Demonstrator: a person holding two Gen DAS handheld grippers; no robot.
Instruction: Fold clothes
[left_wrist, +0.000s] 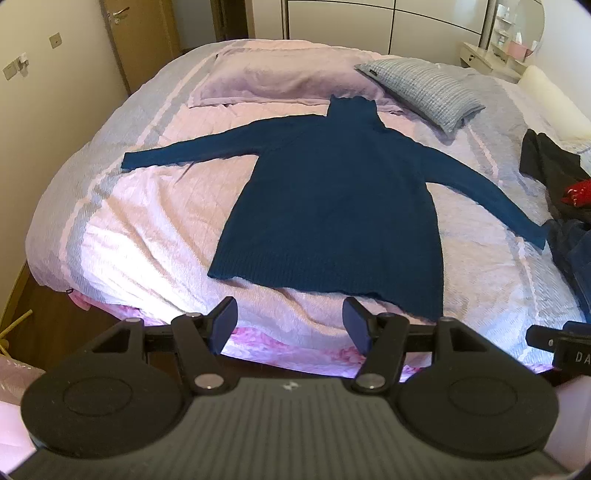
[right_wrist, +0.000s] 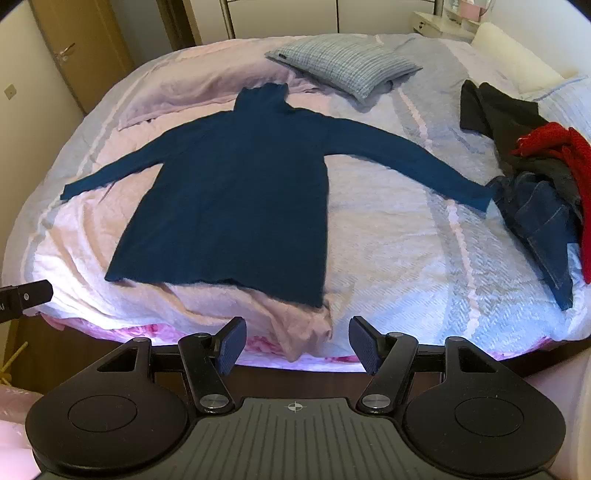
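A dark blue turtleneck sweater (left_wrist: 332, 206) lies flat on the pink and grey bed (left_wrist: 155, 221), collar away from me, both sleeves spread out. It also shows in the right wrist view (right_wrist: 236, 199). My left gripper (left_wrist: 290, 325) is open and empty, just short of the sweater's hem at the bed's near edge. My right gripper (right_wrist: 297, 341) is open and empty, also at the near edge below the hem's right corner. The right gripper's tip shows at the right edge of the left wrist view (left_wrist: 554, 341).
A grey checked pillow (right_wrist: 343, 62) and a pink pillow (left_wrist: 266, 79) lie beyond the collar. A pile of other clothes, black, red (right_wrist: 554, 144) and denim (right_wrist: 543, 221), sits at the right by the sleeve cuff. A wooden door (left_wrist: 136, 37) stands at the far left.
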